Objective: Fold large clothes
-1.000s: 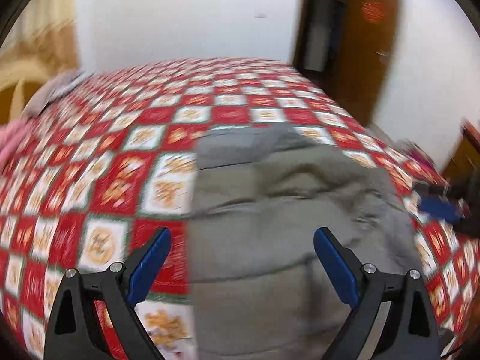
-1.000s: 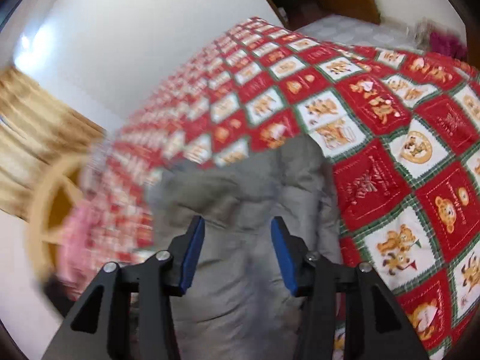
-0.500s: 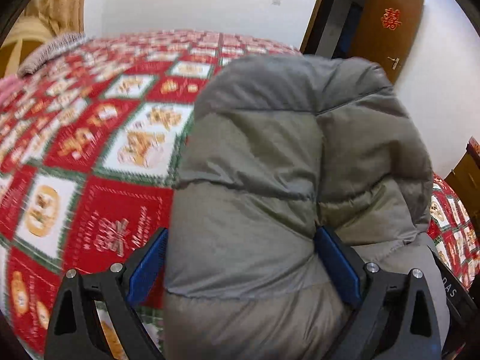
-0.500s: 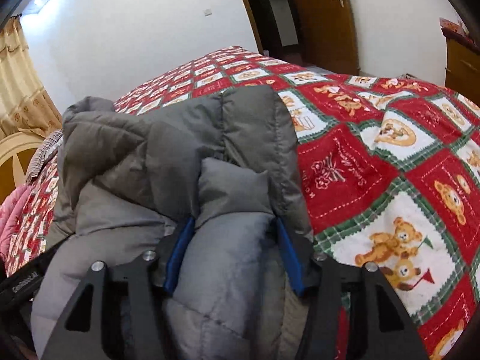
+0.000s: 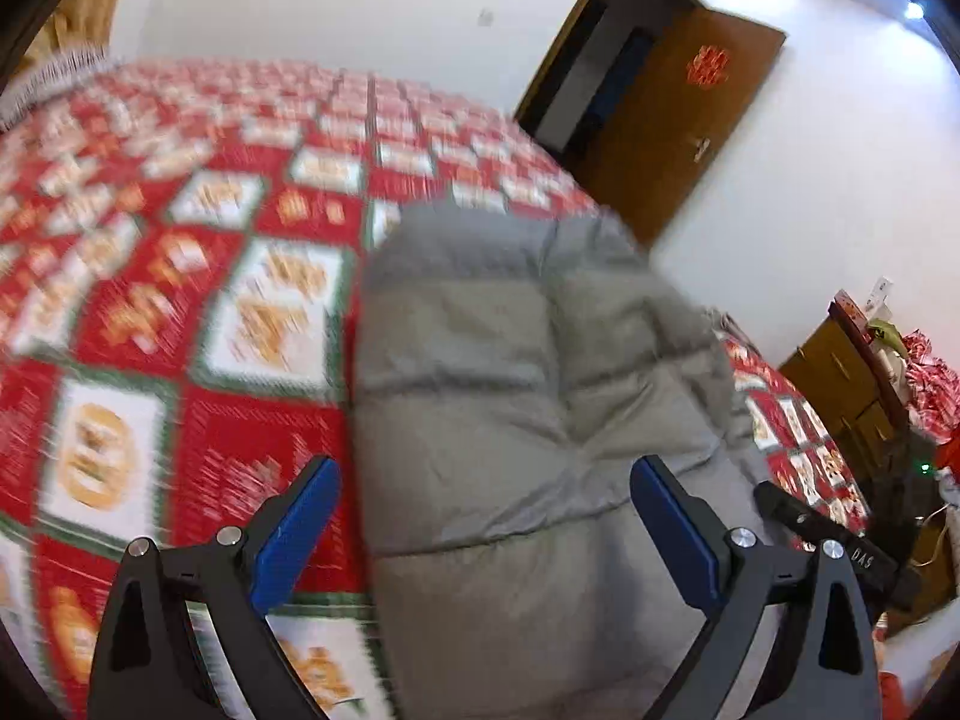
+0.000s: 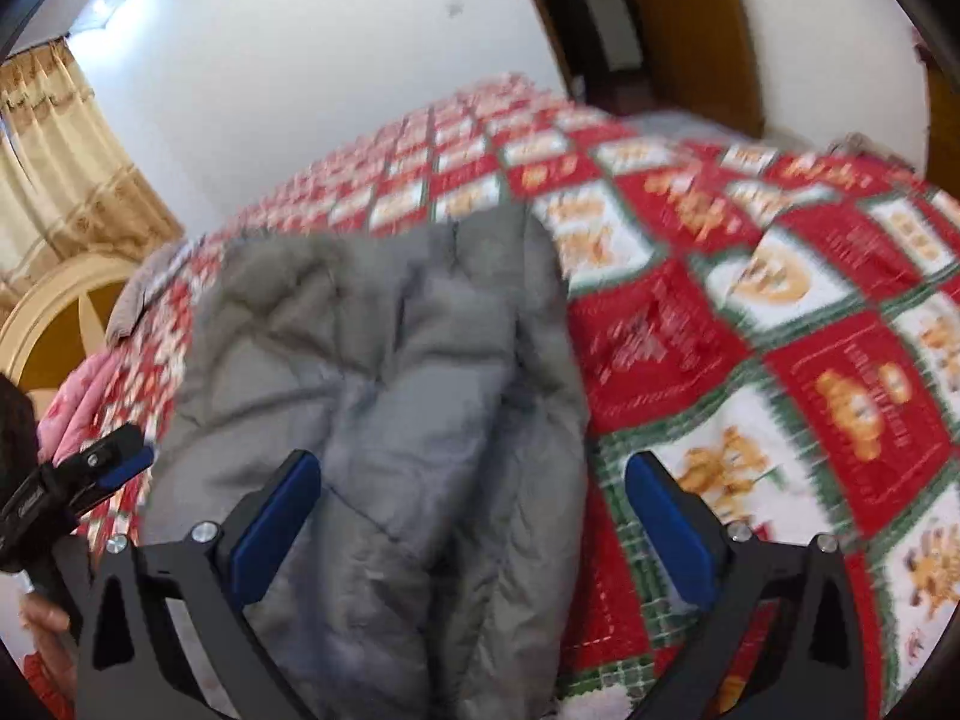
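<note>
Left wrist: grey puffer jacket (image 5: 528, 420) lies lengthwise away across bedspread (image 5: 180, 312).

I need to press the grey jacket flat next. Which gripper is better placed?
Probably the left gripper: the grey jacket fills the gap between its open fingers. The right gripper, whose fingers have just been opening, straddles the jacket's edge, half over the bedspread.

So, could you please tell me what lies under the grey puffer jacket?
The grey puffer jacket lies on the red patterned bedspread, which shows all around it. Anything directly beneath is covered.
</note>
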